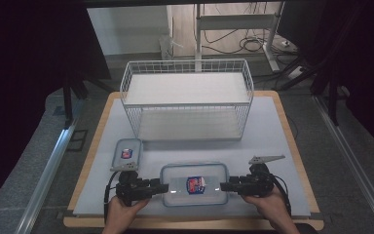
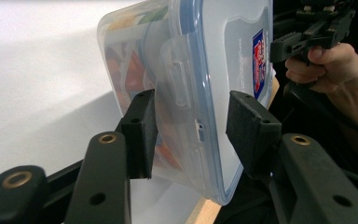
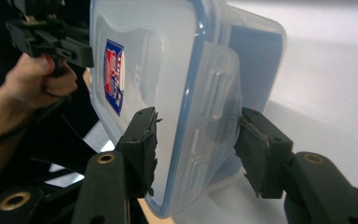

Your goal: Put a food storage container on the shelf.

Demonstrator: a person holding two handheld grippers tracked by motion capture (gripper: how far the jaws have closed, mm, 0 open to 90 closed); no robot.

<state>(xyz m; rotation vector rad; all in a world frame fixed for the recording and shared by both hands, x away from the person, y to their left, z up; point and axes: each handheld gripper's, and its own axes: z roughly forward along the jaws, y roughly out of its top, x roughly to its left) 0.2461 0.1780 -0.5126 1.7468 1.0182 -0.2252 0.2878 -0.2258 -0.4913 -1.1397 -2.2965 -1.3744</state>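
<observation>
Lidded container (image 1: 194, 184) pinched at each end by left hand-held gripper (image 1: 161, 186) and right hand-held gripper (image 1: 222, 186), probably ready for an even, level lift toward the wire rack (image 1: 187, 100).

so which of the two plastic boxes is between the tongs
The larger box, lying near the table's front edge with the left tongs and right tongs at its two ends. The smaller box lies apart, behind the left tongs.

Both the left gripper (image 1: 163, 187) and the right gripper (image 1: 222, 186) are matt black, with brass-ringed screw holes along their arms, blocky rubber-padded jaws, black trailing cables, and a grey three-cornered plate on top of each.
</observation>
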